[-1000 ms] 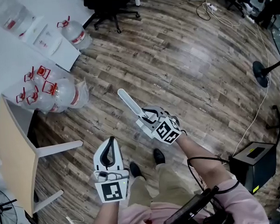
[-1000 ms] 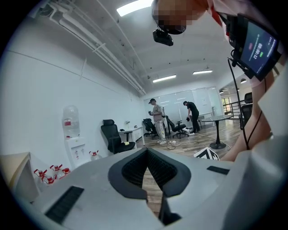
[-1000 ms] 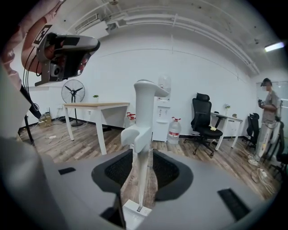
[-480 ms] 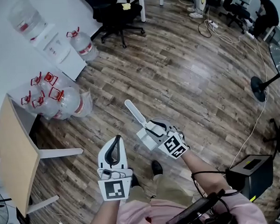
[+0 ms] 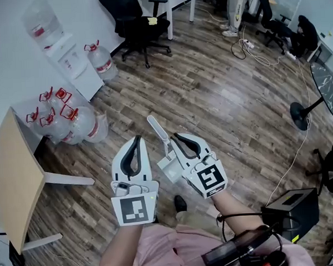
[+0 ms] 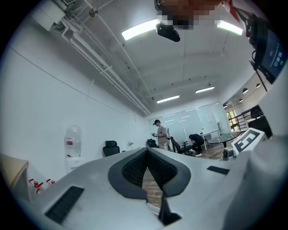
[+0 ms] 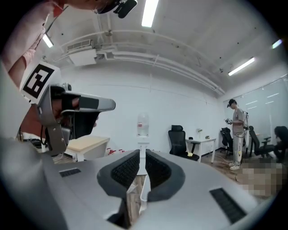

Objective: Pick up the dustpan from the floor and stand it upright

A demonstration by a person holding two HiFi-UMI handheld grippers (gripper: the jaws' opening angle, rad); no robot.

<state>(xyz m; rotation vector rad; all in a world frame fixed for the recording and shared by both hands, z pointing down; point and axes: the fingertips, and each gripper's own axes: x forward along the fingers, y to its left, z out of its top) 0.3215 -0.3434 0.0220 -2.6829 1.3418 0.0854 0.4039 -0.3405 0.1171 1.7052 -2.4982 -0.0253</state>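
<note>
Looking steeply down at a wood-plank floor, a person holds a two-fingered gripper in each hand. The right gripper has its fingers clamped on the thin handle of a pale dustpan. In the right gripper view the handle shows as a narrow white strip pinched between the dark pads. The dustpan is off the floor, held in the air just ahead of the person's shoe. Its handle points up and away, and its pan end hangs low beside the gripper. The left gripper hovers just beside it. Its fingers are together at the tips with nothing between them, as the left gripper view confirms. Water bottles lie clustered near the wall by a wooden tabletop, well apart from the work. The dustpan likely has yet to be set down upright. The grip sits on a slim, smooth handle while the pan end carries most of the weight. That weight could make the dustpan pivot or slip within the fingers as it is tilted. If it is released before its base rests flat on the planks, it may tip over again.
</note>
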